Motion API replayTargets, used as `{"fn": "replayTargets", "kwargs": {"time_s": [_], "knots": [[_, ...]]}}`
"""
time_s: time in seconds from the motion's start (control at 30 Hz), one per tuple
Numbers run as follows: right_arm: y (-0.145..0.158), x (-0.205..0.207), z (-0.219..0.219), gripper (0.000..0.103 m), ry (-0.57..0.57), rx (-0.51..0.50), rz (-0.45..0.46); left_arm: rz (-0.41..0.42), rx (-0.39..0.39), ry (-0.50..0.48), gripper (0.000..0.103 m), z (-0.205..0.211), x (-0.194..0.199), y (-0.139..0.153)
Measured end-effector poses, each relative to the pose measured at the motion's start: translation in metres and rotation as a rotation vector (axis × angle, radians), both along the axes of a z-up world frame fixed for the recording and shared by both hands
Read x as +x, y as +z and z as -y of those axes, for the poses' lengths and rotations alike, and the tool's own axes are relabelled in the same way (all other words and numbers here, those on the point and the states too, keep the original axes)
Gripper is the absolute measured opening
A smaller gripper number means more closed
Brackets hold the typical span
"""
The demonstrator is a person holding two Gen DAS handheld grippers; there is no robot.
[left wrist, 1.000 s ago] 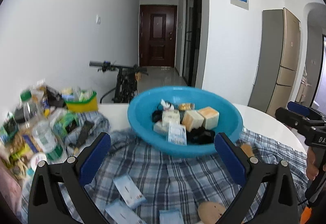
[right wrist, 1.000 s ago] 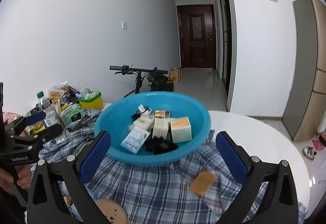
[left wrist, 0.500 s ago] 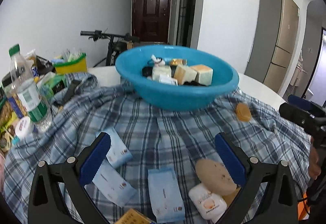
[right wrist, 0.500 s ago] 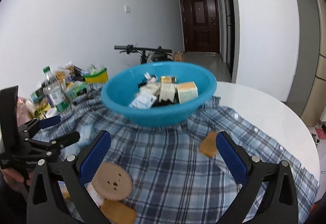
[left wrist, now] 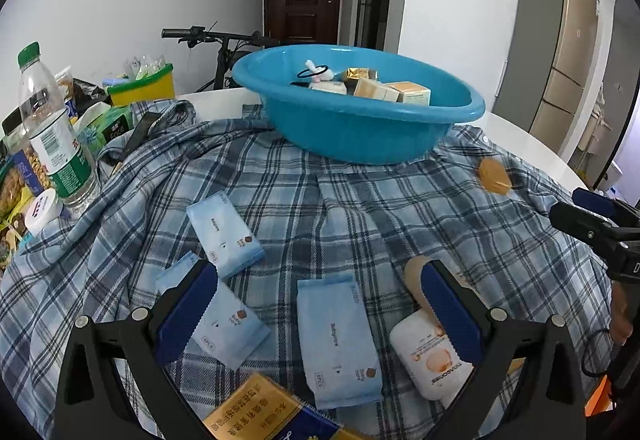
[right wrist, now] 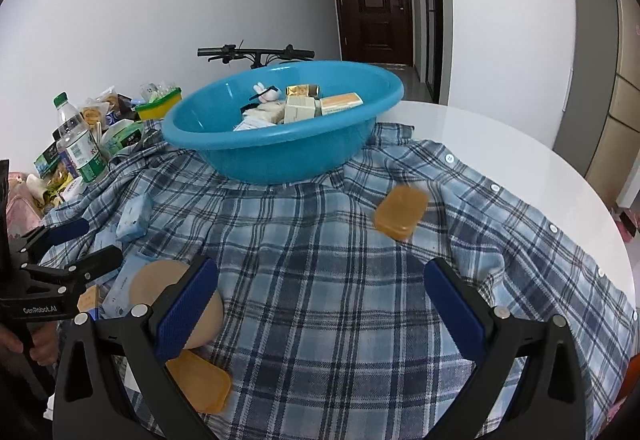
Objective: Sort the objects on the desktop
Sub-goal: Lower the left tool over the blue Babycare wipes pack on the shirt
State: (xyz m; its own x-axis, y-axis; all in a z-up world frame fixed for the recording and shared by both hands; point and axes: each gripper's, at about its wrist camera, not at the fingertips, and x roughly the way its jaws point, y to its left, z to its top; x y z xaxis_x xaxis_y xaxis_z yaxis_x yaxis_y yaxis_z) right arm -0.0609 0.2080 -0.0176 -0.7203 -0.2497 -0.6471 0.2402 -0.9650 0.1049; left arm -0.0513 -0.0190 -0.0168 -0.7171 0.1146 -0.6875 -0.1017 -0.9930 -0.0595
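Note:
A blue plastic basin (left wrist: 360, 132) (right wrist: 280, 156) holding small boxes and a hair tie stands at the far side of a plaid shirt (left wrist: 360, 208) (right wrist: 328, 280) spread over the table. Three pale blue tissue packs lie near me: one (left wrist: 224, 228), one (left wrist: 224, 324), one (left wrist: 340, 336). A white soap bar (left wrist: 430, 356), a tan round disc (right wrist: 160, 284) and orange soap boxes (right wrist: 400, 212) (right wrist: 200, 384) lie around them. My left gripper (left wrist: 320, 312) is open, low over the packs. My right gripper (right wrist: 320, 304) is open over bare shirt.
A water bottle (left wrist: 56, 128), snack bags and a yellow tub (left wrist: 140, 88) crowd the table's left side. A yellow box (left wrist: 256, 416) lies at the near edge. The white round table (right wrist: 500, 144) shows at the right. A bicycle (left wrist: 224, 40) stands behind.
Both grippers have dropped lower and tilted down toward the shirt, so the basin now sits farther up in view and the packs and soaps are close below. Both stay open.

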Motion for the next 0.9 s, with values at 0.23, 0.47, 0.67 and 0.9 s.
{"fn": "replayTargets", "kwargs": {"time_s": [0.23, 0.47, 0.67, 0.9], "knots": [[0.0, -0.002, 0.004, 0.102, 0.015, -0.009, 0.01, 0.009, -0.005, 0.053, 0.103, 0.019, -0.008, 0.003], [-0.003, -0.006, 0.006, 0.102, 0.012, -0.018, 0.021, 0.08, -0.057, 0.111, 0.103, 0.04, -0.042, -0.002], [-0.004, -0.008, 0.006, 0.102, 0.003, -0.027, 0.03, 0.142, 0.001, 0.084, 0.089, 0.052, -0.07, -0.014], [-0.006, -0.011, -0.001, 0.102, -0.019, -0.057, 0.039, 0.199, 0.069, 0.103, 0.088, 0.068, -0.085, -0.027]]}}
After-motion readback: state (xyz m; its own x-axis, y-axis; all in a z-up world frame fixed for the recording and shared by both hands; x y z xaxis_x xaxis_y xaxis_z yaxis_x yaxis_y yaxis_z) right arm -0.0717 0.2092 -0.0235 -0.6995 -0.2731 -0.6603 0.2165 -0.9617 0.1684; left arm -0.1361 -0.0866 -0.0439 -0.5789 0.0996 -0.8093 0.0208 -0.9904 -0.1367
